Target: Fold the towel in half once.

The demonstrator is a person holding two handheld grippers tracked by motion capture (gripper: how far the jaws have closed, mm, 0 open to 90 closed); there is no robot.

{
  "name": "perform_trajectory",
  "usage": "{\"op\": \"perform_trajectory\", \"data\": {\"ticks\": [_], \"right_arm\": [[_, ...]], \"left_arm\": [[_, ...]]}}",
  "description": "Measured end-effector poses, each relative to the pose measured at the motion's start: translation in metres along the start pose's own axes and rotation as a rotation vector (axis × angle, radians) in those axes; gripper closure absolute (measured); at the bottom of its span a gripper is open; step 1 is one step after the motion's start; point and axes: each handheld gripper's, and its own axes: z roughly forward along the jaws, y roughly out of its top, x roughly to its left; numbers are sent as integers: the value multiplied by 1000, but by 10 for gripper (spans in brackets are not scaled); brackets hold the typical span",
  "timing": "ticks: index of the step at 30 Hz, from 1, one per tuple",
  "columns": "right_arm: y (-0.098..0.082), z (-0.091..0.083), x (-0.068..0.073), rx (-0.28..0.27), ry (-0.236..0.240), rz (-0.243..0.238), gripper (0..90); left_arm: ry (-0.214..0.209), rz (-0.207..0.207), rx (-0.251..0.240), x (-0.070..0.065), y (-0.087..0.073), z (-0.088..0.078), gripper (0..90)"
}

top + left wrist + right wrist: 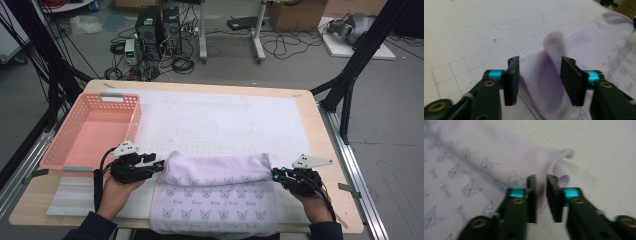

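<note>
From the high view I see the desk under its white gridded mat, with the pink basket at the left of the frame and the lilac towel low in the middle, its near part spilling over the bottom edge of the desk. The towel's rolled-over fold runs left to right across the frame, and that long axis is what my next move turns on: each end of the fold lies just inward of one gripper, so neither hand is nearer than the other. The left gripper sits at the fold's left end; in its own view the left gripper has its jaws apart, with a lifted flap of cloth standing loose between them. The right gripper shows jaws only narrowly apart beside the hemmed corner, gripping nothing that I can make out, a detail the high view cannot give me.
</note>
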Motion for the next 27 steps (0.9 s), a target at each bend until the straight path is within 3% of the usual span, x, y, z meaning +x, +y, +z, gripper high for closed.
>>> {"op": "perform_trajectory", "data": {"ticks": [3, 5, 10, 13, 16, 17, 20, 21, 27], "right_arm": [[8, -1, -6, -54, -13, 66, 569], [15, 5, -8, -54, -34, 74, 520], [26, 35, -15, -24, -84, 110, 461], [31, 53, -20, 5, -87, 117, 539], [30, 62, -25, 57, -81, 115, 756], [29, 62, -26, 64, -73, 111, 832], [27, 58, -25, 52, -57, 89, 854], [27, 55, -23, 44, -58, 80, 855], [23, 36, -14, -30, -34, 58, 856]], "left_arm": [[-34, -29, -3, 1, 6, 11, 416], [-73, -37, -4, -4, 9, 21, 394], [-145, 9, 16, -21, 12, 38, 386], [-117, 23, 50, -24, 10, 45, 396], [-95, 46, 85, -25, 7, 53, 446], [-84, 63, 97, -26, 6, 53, 527], [-60, 86, 118, -26, 1, 55, 788], [-53, 82, 113, -26, 0, 54, 839], [-61, 64, 53, -26, -3, 38, 871]]}}
